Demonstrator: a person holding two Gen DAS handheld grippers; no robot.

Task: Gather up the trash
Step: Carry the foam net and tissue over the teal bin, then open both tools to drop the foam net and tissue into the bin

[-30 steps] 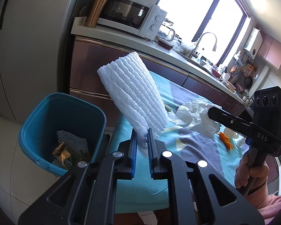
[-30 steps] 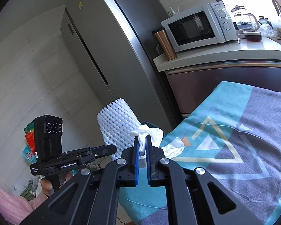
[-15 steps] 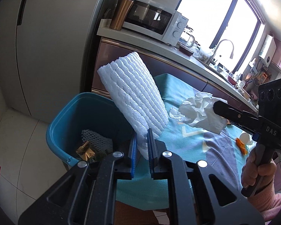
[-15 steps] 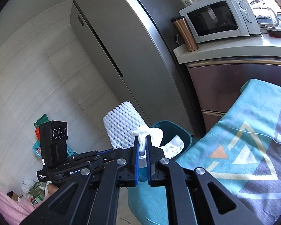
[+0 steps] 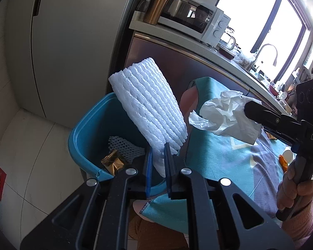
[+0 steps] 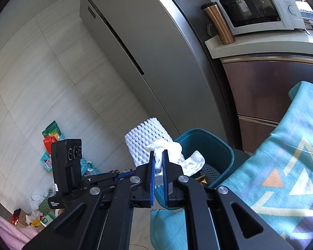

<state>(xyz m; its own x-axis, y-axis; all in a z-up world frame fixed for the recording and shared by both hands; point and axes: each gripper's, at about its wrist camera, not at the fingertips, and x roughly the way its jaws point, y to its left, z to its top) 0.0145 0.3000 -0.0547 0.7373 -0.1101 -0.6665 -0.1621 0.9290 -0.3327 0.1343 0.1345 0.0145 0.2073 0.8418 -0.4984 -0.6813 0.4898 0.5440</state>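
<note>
From my right wrist camera I see my right gripper (image 6: 159,156) clamped on a crumpled white paper tissue (image 6: 173,156). Behind it stands the white foam mesh fruit sleeve (image 6: 144,139), pinched by my left gripper (image 6: 123,176). Past the tissue sits the open teal plastic waste bin (image 6: 217,148), beside the turquoise patterned tablecloth (image 6: 281,179). A copper-coloured travel mug (image 6: 218,24) stands by the white microwave (image 6: 258,7).

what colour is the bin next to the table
The bin is teal blue, the same inside and out; the left wrist view shows it best.
</note>
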